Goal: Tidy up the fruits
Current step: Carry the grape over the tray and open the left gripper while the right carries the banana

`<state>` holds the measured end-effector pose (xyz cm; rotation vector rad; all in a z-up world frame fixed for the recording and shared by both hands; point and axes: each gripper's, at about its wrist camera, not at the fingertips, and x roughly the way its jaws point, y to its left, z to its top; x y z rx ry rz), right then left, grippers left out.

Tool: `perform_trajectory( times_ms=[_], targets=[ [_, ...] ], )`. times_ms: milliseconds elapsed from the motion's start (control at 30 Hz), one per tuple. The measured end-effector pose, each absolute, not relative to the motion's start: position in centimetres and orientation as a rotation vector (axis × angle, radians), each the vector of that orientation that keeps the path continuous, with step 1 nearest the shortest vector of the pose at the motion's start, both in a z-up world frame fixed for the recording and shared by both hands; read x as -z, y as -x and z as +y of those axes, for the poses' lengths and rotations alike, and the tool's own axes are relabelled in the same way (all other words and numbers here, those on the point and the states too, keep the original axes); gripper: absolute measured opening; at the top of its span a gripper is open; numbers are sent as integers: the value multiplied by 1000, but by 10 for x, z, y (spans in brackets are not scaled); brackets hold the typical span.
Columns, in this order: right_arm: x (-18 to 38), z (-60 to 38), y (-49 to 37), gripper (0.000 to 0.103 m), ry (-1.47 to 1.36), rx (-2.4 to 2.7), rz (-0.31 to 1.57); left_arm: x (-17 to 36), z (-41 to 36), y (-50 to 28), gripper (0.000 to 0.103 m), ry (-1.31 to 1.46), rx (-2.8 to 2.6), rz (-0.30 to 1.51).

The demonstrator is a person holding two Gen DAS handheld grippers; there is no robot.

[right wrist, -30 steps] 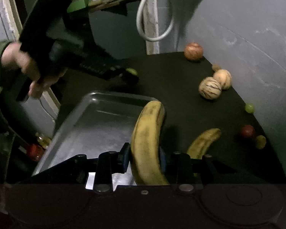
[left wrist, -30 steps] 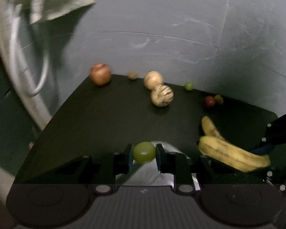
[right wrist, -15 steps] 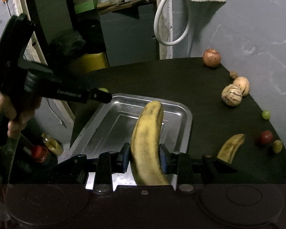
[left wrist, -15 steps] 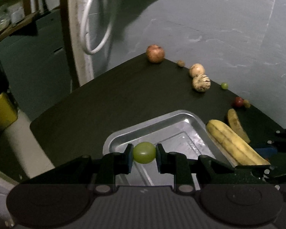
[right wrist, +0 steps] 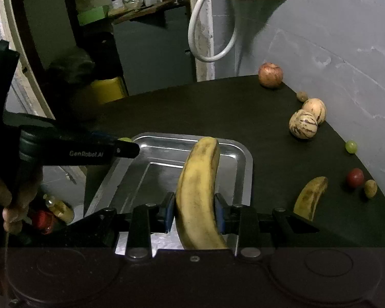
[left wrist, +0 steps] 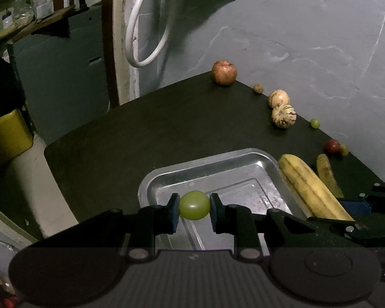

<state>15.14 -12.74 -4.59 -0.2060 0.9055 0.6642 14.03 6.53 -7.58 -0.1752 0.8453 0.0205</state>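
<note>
While my left tongs (left wrist: 194,209) clench a green grape (left wrist: 194,204) above the near end of the metal tray (left wrist: 267,159), the left view shows me a pomegranate (left wrist: 224,72) at the counter's (left wrist: 146,131) far corner. Through the right view, my right tongs (right wrist: 194,211) grip a banana (right wrist: 199,192) over that tray (right wrist: 245,179); another banana (right wrist: 311,197) lies right of it on the counter.

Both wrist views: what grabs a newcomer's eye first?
The big yellow banana clamped between the right gripper fingers, hanging over the metal tray. Next, the green grape pinched in the left gripper, also above the tray. Then the loose fruit lined along the black table's far edge by the wall, led by a reddish pomegranate.
</note>
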Motion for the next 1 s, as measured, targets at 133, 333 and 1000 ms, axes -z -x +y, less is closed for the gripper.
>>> perform_trajectory(
  times_ms=[133,333,1000],
  targets=[
    [52,-125,-156,34,197,-640,917,83,65,-143,26,186,-35,856],
    [62,-122,-161,34,183,-630,936,92,69,-141,26,219,-31,857],
    [93,-89,-182,34,269,-556,944,113,73,-174,27,189,-80,894]
  ],
)
